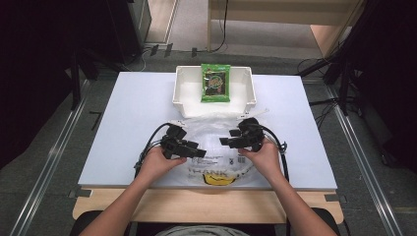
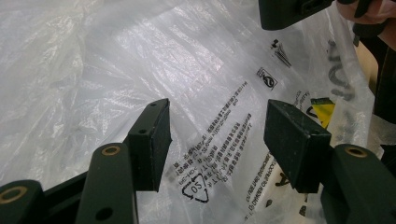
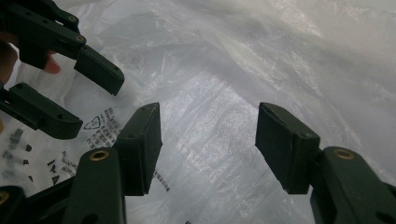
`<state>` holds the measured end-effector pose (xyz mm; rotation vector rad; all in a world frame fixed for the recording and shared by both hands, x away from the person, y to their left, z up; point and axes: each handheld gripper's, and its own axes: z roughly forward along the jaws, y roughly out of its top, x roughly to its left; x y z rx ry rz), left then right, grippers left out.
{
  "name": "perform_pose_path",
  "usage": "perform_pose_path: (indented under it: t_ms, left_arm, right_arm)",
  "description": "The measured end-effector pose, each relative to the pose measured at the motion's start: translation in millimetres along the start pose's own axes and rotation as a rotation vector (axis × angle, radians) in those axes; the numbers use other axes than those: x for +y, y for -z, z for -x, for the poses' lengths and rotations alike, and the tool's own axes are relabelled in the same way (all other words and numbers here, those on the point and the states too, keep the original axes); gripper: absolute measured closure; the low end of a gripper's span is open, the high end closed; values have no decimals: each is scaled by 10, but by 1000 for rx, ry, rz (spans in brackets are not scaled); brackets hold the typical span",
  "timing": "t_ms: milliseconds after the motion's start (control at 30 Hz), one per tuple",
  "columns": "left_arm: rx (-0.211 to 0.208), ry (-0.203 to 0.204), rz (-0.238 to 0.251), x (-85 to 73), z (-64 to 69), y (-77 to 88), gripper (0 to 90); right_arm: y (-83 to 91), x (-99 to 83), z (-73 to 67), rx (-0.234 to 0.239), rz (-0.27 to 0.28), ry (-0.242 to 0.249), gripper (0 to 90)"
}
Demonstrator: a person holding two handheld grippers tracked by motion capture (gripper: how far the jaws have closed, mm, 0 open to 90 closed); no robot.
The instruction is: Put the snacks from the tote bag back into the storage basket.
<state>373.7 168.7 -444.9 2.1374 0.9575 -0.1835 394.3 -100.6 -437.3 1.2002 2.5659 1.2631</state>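
Note:
A clear plastic bag with black print and a yellow mark lies flat on the white table, near its front edge. My left gripper hovers over the bag's left part, jaws wide apart, the printed film showing between them. My right gripper faces it from the right, also open, with bare crinkled film between its pads. The two gripper tips point at each other, a short gap apart. Neither holds anything. A green snack packet lies in the white bin behind the bag.
The white bin stands at the table's far middle, just beyond the bag. A wooden shelf edge runs below the table's front. Dark stands and cables line both sides on the floor. Bare tabletop lies left and right of the bag.

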Motion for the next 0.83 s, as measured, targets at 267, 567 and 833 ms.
perform_pose_path:
  t_ms: [267, 567, 833]
  left_arm:
    - [1, 0, 1, 1, -1, -1, 419]
    - [2, -1, -2, 2, 2, -1, 419]
    - [-63, 27, 30, 18, -13, 37, 418]
  right_arm:
    - [-7, 0, -16, 5, 0, 6, 422]
    - [2, 1, -5, 9, 4, 3, 422]
    - [5, -1, 3, 8, 6, -2, 422]
